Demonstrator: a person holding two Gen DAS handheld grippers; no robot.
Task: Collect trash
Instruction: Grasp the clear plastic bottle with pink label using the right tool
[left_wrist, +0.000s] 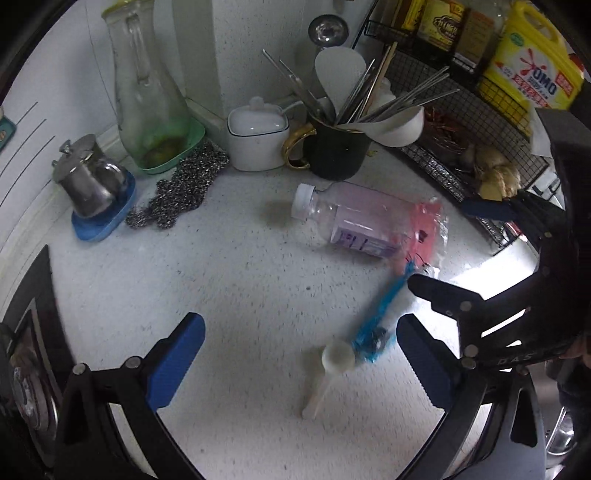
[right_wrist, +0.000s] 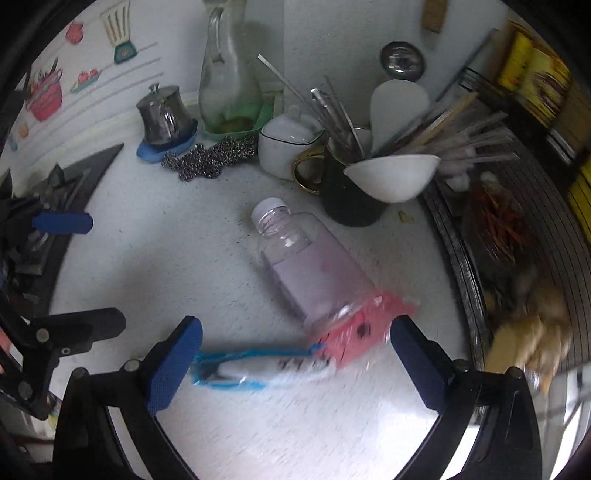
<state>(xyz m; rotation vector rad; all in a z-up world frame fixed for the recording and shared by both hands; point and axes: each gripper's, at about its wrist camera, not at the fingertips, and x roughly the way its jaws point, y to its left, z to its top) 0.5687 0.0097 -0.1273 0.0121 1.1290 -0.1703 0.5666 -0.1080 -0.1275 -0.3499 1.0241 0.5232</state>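
Spread wide and empty, the right gripper (right_wrist: 293, 360) is seen straddling a blue-and-white plastic wrapper (right_wrist: 255, 369), lying crosswise between its fingers on the speckled white counter (right_wrist: 177, 266); the left gripper (left_wrist: 301, 363), also spread and empty, is farther off.

Glass pitcher (left_wrist: 147, 92) on green tray, steel teapot (left_wrist: 86, 177), metal scourers (left_wrist: 181, 188), white lidded pot (left_wrist: 256, 133), black utensil mug (left_wrist: 338, 151), wire rack (left_wrist: 476, 122)

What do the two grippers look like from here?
Both are alike: the left gripper and right gripper have black plastic frames with curved arms, silver rivets at the joints, and textured blue pads on the fingers. White lettering marks the right gripper's frame. No cables or sleeves show clearly.
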